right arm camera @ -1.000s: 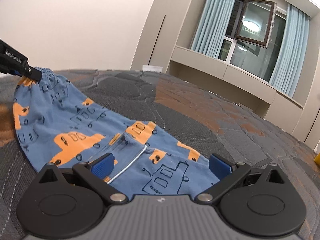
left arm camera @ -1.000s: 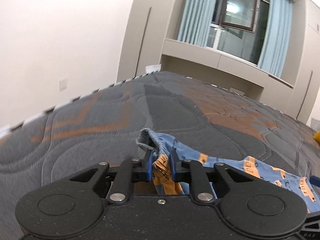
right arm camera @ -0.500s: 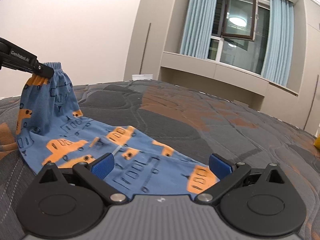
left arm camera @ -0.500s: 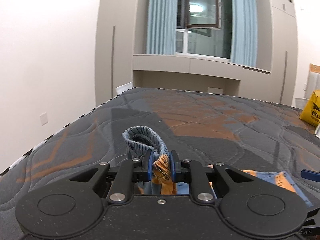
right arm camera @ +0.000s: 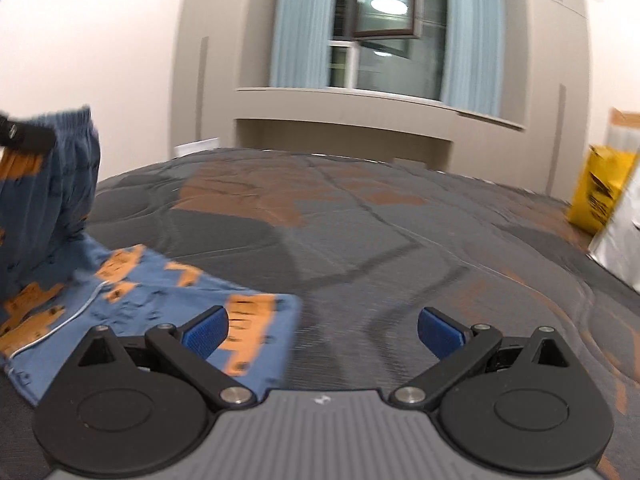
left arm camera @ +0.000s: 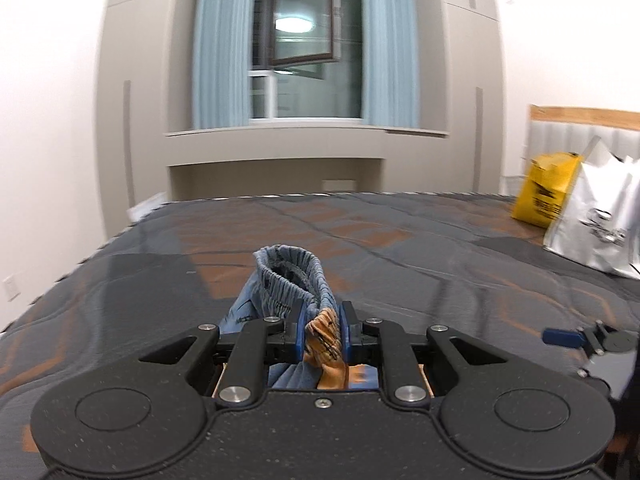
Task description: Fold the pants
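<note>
The pants (right arm camera: 132, 300) are blue with orange vehicle prints. In the right wrist view they lie on the bed at the lower left, and their elastic waistband end (right arm camera: 60, 152) is lifted up at the far left. My left gripper (left arm camera: 320, 332) is shut on the bunched waistband (left arm camera: 292, 276) and holds it above the mattress. My right gripper (right arm camera: 320, 330) is open and empty, low over the mattress, with the pants' leg end under its left finger (right arm camera: 206, 330). Its blue fingertip shows at the right edge of the left wrist view (left arm camera: 560, 336).
The bed has a grey and orange quilted mattress (left arm camera: 400, 248). A yellow bag (left arm camera: 548, 192) and a silver bag (left arm camera: 600, 224) stand at its right side by the headboard. A window with blue curtains (left arm camera: 304, 52) and a ledge are beyond the far edge.
My left gripper has lifted the waistband higher and swung right. My right gripper has moved right along the pants, from over their middle to the leg end.
</note>
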Motion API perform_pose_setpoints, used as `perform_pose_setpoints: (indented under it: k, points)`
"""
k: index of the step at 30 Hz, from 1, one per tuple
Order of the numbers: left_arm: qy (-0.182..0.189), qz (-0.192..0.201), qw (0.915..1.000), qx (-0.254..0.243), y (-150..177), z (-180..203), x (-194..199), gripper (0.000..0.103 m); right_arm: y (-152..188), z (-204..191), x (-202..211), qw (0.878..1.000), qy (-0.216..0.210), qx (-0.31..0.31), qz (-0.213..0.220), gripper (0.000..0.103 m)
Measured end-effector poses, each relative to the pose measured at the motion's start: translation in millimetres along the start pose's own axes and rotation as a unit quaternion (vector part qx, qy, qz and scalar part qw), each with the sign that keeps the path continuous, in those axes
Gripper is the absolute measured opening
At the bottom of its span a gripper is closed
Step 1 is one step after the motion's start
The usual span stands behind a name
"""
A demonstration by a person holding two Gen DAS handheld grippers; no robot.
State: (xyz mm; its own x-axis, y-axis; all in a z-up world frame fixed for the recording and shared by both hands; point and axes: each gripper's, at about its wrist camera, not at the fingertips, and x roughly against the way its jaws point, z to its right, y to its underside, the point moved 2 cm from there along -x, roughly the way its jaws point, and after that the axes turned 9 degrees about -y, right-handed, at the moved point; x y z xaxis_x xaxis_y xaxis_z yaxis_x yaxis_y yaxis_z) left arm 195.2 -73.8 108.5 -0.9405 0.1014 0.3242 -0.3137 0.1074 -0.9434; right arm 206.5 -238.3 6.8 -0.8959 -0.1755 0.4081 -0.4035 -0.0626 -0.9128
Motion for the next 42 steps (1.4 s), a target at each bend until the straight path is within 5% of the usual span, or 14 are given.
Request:
perform_pose_setpoints:
  k: [14,24,27,35,42]
  points:
    - [0.071,-0.077,0.9895,-0.099,62,122,-43,0.020,14,83,21,0.997,0.018,-0.080,-0.007,0.103]
    - [0.098,-0.097,0.9869,-0.084,82,122,-47,0.034,22,84,16,0.996,0.006,-0.092,-0.020,0.103]
    - [0.102,-0.096,0.9871,-0.077,78,122,-43,0.046,23,84,16,0.995,0.007,-0.093,-0.021,0.103]
    - [0.079,-0.084,0.9918,-0.055,77,103,-27,0.101,23,83,12,0.996,0.006,-0.091,-0.026,0.103]
    - [0.048,-0.082,0.9940,-0.053,84,93,-19,0.102,26,85,6,0.994,0.002,-0.102,-0.035,0.103]
